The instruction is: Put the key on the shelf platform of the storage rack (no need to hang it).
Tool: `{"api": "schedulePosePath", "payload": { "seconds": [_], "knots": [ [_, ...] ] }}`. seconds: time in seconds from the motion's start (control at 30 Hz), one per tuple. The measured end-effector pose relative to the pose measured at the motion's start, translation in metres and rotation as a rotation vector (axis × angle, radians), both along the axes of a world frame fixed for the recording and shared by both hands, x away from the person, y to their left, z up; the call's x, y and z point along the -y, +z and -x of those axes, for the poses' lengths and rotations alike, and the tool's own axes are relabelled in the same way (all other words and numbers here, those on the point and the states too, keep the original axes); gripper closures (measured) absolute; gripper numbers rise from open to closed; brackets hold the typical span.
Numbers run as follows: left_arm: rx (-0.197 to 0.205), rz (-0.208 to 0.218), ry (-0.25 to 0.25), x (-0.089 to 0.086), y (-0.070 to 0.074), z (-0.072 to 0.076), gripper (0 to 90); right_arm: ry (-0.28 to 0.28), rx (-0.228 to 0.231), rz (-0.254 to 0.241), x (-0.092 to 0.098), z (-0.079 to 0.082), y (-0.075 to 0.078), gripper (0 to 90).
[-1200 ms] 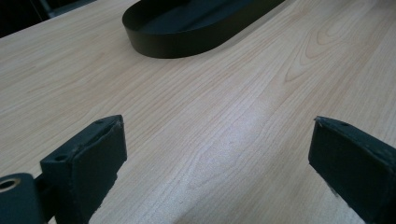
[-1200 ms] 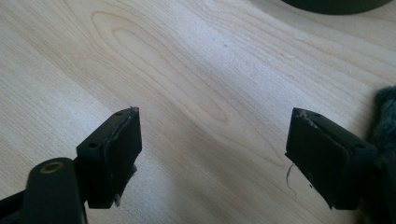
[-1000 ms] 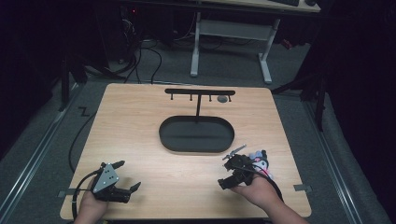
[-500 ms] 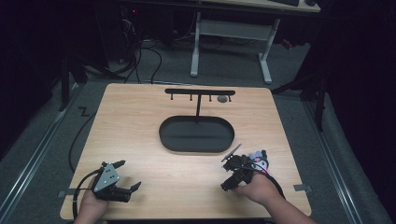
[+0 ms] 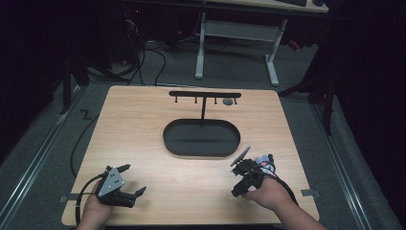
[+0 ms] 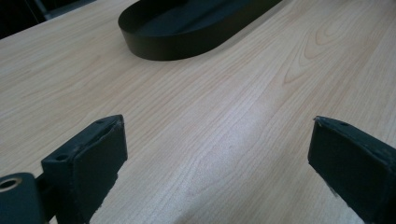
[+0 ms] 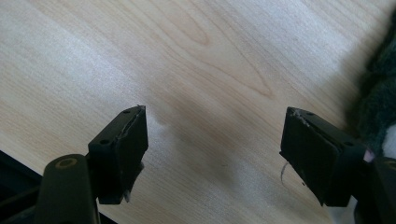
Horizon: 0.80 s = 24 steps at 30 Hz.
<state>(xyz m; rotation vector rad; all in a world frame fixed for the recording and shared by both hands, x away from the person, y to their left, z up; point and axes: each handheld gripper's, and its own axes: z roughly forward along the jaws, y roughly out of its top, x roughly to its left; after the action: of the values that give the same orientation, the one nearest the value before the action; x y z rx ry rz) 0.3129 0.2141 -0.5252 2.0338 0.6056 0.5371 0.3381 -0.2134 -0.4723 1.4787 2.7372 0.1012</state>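
The right gripper [image 5: 239, 184] had just been closing its still-wide, empty jaws over bare table [image 5: 143, 124], perhaps after something small, while the left gripper [image 5: 131, 179] waited wide open.

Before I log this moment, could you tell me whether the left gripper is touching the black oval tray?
Apart. The high view shows bare table between the left gripper and the black oval tray.

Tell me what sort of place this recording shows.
Probably a lab or workshop data-collection station: a wooden table on grey carpet, cables trailing across the floor, and a white-legged desk behind it.
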Motion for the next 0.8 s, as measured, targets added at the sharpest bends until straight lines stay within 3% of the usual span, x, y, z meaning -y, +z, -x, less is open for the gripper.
{"api": "schedulePosePath", "payload": {
  "seconds": [0.23,0.4,0.53,0.63,0.8],
  "knots": [
    [-0.002,-0.010,-0.001,0.000,0.000,0.000,5.3,0.018,0.001,0.008,0.000,-0.001,0.004,23.6],
    [-0.003,0.005,0.009,-0.003,0.001,0.000,5.3,-0.004,0.026,-0.003,0.008,-0.002,0.016,23.4],
    [-0.006,-0.010,0.005,-0.003,-0.001,0.001,5.3,-0.019,0.039,-0.010,0.013,-0.003,0.021,23.5],
    [0.002,0.010,0.009,-0.003,0.001,0.000,5.4,-0.005,0.043,0.002,0.018,-0.003,0.025,23.8],
    [-0.005,-0.014,-0.010,0.001,0.000,0.000,5.5,-0.029,0.055,-0.008,0.026,-0.002,0.032,25.1]
  ]
}}
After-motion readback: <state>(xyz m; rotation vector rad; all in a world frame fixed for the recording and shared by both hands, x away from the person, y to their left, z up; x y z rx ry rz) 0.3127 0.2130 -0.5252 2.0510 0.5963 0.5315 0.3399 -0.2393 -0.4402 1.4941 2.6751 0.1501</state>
